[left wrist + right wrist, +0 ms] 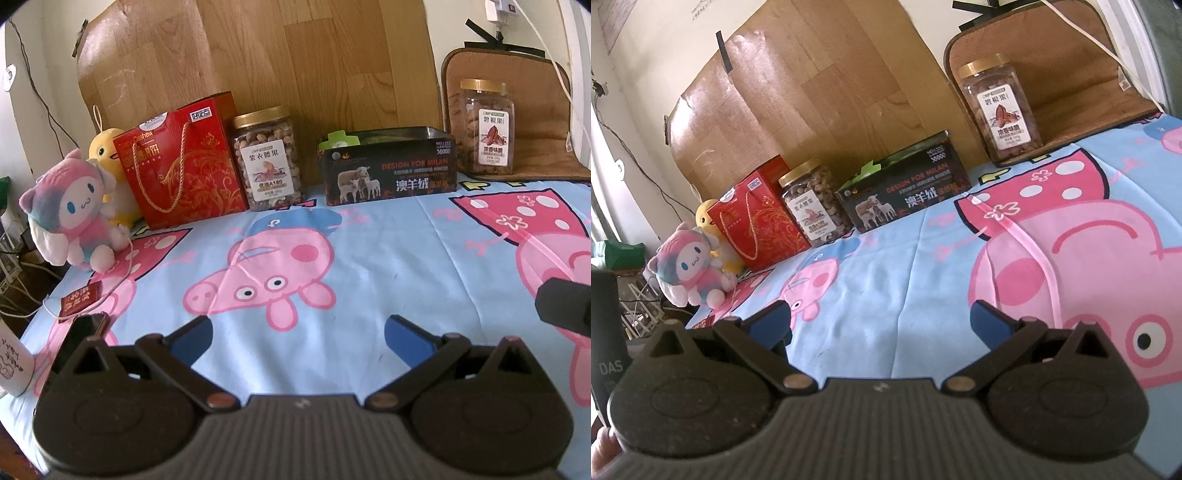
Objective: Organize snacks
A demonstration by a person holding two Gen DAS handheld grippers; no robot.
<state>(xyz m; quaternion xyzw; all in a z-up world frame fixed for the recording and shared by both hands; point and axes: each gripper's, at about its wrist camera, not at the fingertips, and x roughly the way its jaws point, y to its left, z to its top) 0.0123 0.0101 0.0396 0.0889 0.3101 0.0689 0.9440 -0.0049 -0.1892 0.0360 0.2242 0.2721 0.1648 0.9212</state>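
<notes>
Already lined up along the back: red gift box [181,162], cashew jar [269,158], black tin [388,166]; pecan jar [484,127] sits apart. Both grippers' [297,332] [881,323] jaws spread, empty.

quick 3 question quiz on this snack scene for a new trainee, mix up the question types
1. True or false: the left gripper is shut on a jar.
2. Which item stands directly between the red gift box and the black tin?
A. pecan jar
B. cashew jar
C. yellow plush
3. Fill in: the pecan jar stands on a brown ____, not on the cartoon sheet.

Key
1. False: both the left gripper and the right gripper hover open over the sheet, holding nothing.
2. B, the cashew jar.
3. Mat.
</notes>
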